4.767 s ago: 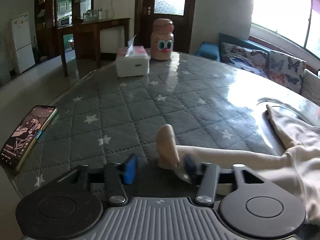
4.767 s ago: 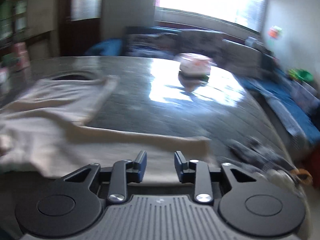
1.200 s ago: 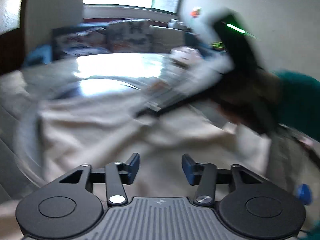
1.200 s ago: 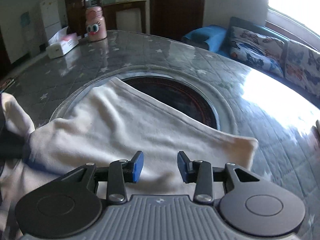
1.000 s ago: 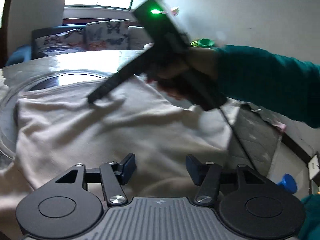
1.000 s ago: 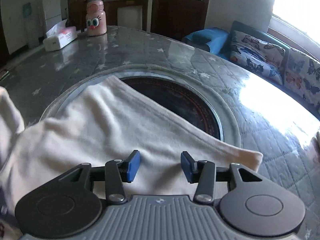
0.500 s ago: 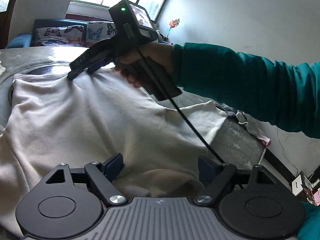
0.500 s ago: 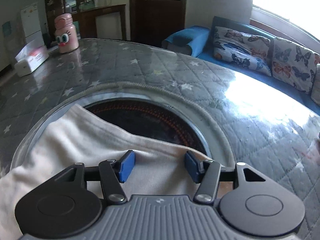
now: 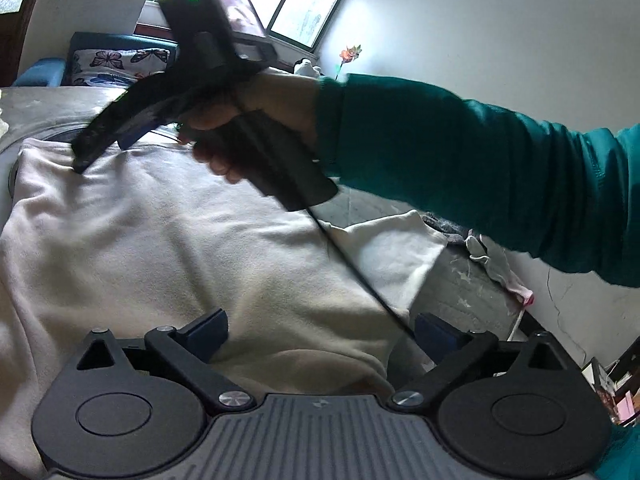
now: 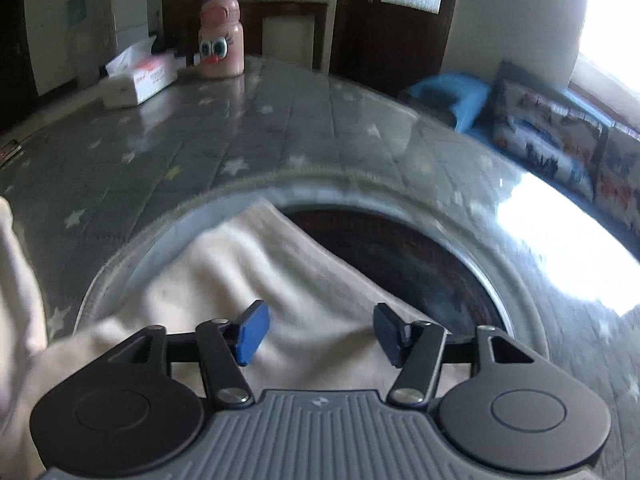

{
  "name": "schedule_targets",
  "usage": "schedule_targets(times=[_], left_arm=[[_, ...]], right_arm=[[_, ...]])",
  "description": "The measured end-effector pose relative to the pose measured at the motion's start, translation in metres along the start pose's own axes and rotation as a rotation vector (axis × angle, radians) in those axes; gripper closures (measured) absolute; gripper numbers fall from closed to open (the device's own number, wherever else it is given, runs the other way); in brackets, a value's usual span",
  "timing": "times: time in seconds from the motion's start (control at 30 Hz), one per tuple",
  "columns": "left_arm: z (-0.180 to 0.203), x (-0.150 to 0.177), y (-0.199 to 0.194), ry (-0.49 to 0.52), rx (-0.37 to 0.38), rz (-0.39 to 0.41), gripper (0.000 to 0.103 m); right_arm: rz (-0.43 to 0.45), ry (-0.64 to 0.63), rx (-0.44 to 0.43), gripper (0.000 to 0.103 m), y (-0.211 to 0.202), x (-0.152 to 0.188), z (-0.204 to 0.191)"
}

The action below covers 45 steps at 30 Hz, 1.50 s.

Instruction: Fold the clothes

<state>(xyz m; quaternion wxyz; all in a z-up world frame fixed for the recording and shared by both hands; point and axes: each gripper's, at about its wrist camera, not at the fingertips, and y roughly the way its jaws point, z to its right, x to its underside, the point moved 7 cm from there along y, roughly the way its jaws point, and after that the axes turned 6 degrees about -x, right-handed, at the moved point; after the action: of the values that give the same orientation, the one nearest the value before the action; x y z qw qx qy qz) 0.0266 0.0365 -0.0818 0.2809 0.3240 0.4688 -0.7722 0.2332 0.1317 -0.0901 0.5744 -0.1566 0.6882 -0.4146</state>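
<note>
Across the quilted table (image 10: 248,132) spreads a cream garment (image 9: 168,240), beneath both spread-apart left tongs (image 9: 320,334) and right tongs (image 10: 320,334)

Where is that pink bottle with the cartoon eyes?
In the right wrist view, the pink cartoon-eyed bottle stands upper left on the far grey star-quilted table, beside the white tissue box.

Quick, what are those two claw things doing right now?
Left gripper: open, holding nothing, over the cream garment.
Right gripper: open, holding nothing, over the same garment.
</note>
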Motion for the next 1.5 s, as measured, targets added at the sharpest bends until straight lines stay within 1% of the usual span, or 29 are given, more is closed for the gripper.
schedule_targets(times=[0.03, 0.13, 0.3, 0.47, 0.6, 0.7, 0.83, 0.93, 0.97, 1.0, 1.07, 1.17, 1.3, 1.5], left_arm=[[0.0, 0.0, 0.0, -0.002, 0.001, 0.001, 0.001], [0.001, 0.0, 0.0, -0.005, 0.003, 0.004, 0.0], [-0.001, 0.0, -0.002, -0.025, 0.007, 0.008, 0.0], [-0.011, -0.01, -0.007, -0.085, 0.003, -0.002, 0.0], [-0.034, -0.02, -0.019, -0.143, -0.055, 0.027, 0.0], [-0.053, -0.028, -0.024, -0.207, -0.098, 0.04, 0.0], [-0.07, -0.03, -0.027, -0.243, -0.151, 0.048, 0.0], [-0.078, -0.024, -0.029, -0.253, -0.181, 0.042, 0.0], [-0.079, -0.023, -0.033, -0.253, -0.191, 0.047, 0.0], [-0.08, -0.023, -0.037, -0.252, -0.202, 0.053, 0.0], [-0.087, -0.021, -0.051, -0.249, -0.257, 0.078, 0.0], [-0.096, -0.019, -0.073, -0.243, -0.343, 0.117, 0.0], [-0.131, -0.016, -0.1, -0.337, -0.468, 0.162, 0.0], [-0.183, -0.011, -0.143, -0.481, -0.656, 0.229, 0.0]], right_arm=[[0.005, 0.011, 0.004, 0.04, 0.004, -0.004, 0.001], [0.021, 0.054, 0.035, 0.032, 0.015, -0.012, 0.01], [0.02, 0.108, 0.035, 0.032, 0.02, -0.02, 0.026], [0.035, 0.062, 0.053, 0.032, -0.016, -0.015, 0.029], [0.019, 0.065, 0.053, 0.032, -0.055, 0.008, 0.037], [-0.015, 0.064, 0.053, 0.032, -0.085, 0.041, 0.039], [-0.035, 0.009, 0.073, 0.032, -0.114, 0.083, 0.029], [-0.052, -0.015, 0.104, 0.032, -0.125, 0.109, 0.024], [-0.056, -0.019, 0.124, 0.032, -0.127, 0.114, 0.025], [-0.063, -0.028, 0.169, 0.032, -0.129, 0.122, 0.026], [-0.04, -0.025, 0.202, 0.031, -0.135, 0.127, 0.026], [0.016, 0.016, 0.18, 0.031, -0.148, 0.128, 0.02], [0.068, 0.012, 0.127, 0.031, -0.157, 0.123, -0.002], [0.086, -0.04, 0.033, 0.03, -0.159, 0.121, -0.047]])
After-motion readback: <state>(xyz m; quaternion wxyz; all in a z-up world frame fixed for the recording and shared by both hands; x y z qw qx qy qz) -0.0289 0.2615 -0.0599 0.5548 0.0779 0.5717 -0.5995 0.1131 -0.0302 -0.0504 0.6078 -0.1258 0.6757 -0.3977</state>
